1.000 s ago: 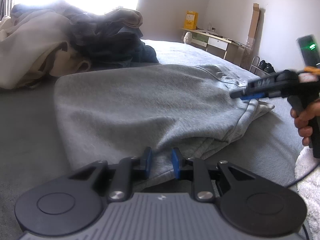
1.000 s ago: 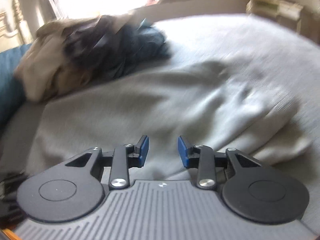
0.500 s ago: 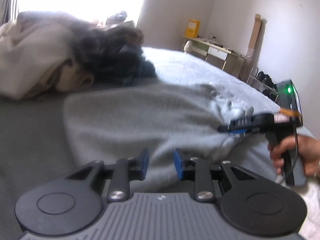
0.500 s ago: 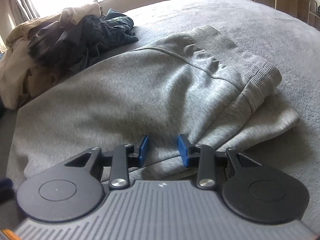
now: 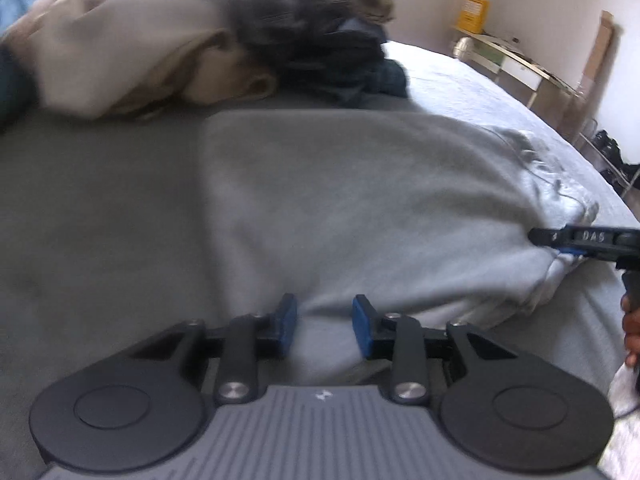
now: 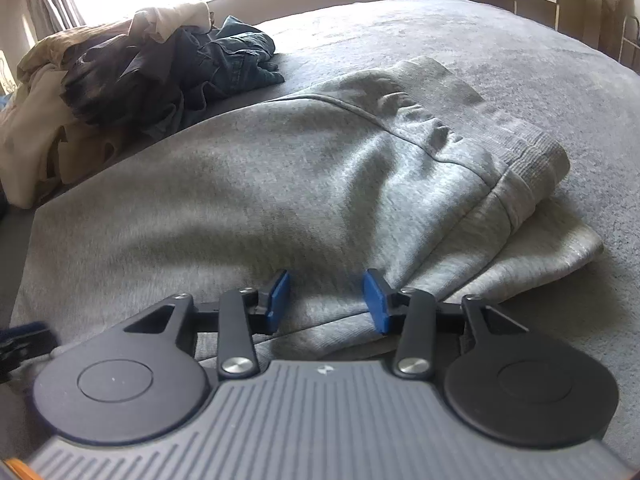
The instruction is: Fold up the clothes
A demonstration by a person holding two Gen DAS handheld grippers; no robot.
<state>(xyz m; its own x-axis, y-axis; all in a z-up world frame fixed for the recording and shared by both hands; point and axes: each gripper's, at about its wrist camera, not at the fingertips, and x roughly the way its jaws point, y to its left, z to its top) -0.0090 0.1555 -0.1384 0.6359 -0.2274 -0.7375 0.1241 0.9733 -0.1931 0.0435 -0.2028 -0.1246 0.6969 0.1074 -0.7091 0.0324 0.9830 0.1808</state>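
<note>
On the bed (image 6: 500,60), grey sweatpants (image 6: 280,184) hide whether either half-open gripper (image 5: 325,326), (image 6: 326,300) pinches fabric

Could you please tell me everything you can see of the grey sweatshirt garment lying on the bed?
The grey garment looks like soft fleece jersey, folded over into a broad flat slab on the grey bed cover. A curved seam crosses it, and a ribbed band sits at its right end above a lower layer poking out. The pile of unfolded clothes lies just behind it. Both tools are at its near edge: the right tool is opening, the left tool closing, with fabric between the pads.
</note>
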